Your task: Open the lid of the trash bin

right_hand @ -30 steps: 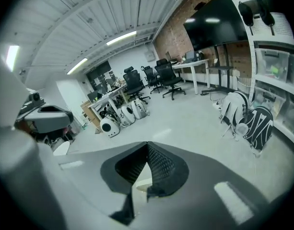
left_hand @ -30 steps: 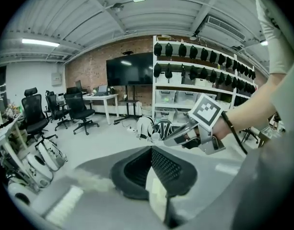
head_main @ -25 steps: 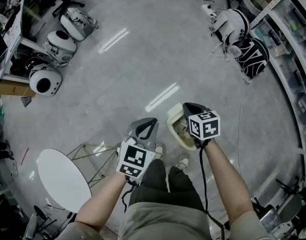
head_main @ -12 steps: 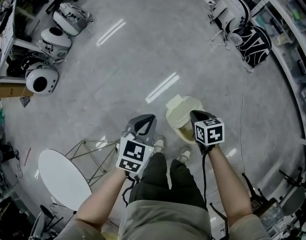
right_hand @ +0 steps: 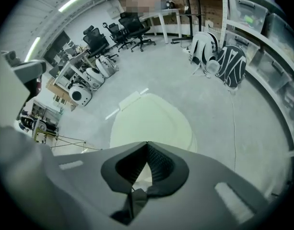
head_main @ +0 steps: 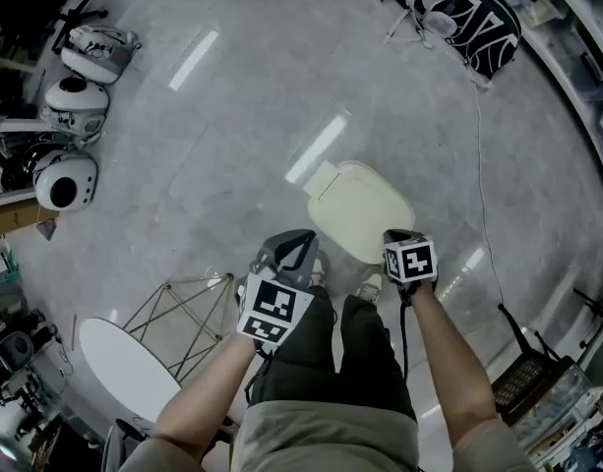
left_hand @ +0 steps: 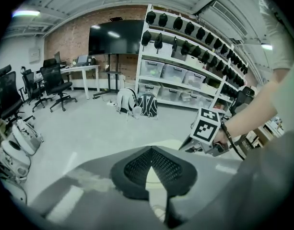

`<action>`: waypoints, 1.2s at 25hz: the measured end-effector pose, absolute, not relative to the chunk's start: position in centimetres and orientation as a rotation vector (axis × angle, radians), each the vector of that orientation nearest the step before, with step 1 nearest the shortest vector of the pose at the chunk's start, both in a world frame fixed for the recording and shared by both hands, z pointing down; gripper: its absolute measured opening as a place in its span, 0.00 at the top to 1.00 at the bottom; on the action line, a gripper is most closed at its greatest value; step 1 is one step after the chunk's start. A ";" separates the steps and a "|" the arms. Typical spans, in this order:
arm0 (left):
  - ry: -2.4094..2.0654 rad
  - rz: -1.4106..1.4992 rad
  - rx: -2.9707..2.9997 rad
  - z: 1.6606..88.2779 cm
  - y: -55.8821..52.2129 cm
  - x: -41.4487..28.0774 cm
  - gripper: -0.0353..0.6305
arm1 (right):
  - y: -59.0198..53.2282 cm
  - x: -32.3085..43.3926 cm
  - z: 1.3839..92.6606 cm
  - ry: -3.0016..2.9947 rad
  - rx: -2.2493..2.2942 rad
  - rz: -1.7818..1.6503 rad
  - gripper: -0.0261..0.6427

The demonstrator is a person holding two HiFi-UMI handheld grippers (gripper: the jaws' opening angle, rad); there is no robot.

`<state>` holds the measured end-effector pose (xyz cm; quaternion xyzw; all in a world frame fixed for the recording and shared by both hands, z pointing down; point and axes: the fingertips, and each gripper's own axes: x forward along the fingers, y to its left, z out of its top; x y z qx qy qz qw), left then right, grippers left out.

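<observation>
The trash bin (head_main: 360, 209) stands on the grey floor just ahead of the person's feet, its cream lid (right_hand: 151, 121) lying flat and down over it, with a small tab at the far end. My right gripper (head_main: 391, 236) hangs over the bin's near right edge, jaws shut and empty; in the right gripper view its tips (right_hand: 147, 145) point at the lid. My left gripper (head_main: 303, 236) is held to the left of the bin, apart from it, also shut with nothing held. The left gripper view (left_hand: 151, 150) shows the cream bin (left_hand: 171, 143) just beyond the jaws.
A round white table (head_main: 124, 357) and a wire stand (head_main: 183, 303) sit at the near left. White rounded machines (head_main: 60, 180) line the far left. Black-and-white bags (head_main: 473, 18) and a floor cable (head_main: 483, 165) lie at the far right, by shelving.
A second ago the bin's lid stood up and rubbish showed inside; now the lid lies flat over the bin. The right gripper has drawn back toward the bin's near edge.
</observation>
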<state>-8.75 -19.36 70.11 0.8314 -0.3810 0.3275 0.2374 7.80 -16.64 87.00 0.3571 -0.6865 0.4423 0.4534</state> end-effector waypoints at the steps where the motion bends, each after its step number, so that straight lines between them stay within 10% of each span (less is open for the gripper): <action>1: -1.031 0.908 2.277 71.1 -19.2 -8.3 0.94 | -16.3 8.4 88.3 -1.685 0.884 1.096 0.96; 17: -0.967 0.981 2.231 77.9 -18.4 -5.0 0.94 | -15.4 9.8 95.0 -1.714 0.823 1.064 0.95; 30: -1.090 0.884 2.423 60.6 -22.5 -3.8 0.94 | -20.3 11.1 69.8 -2.072 1.098 0.991 0.96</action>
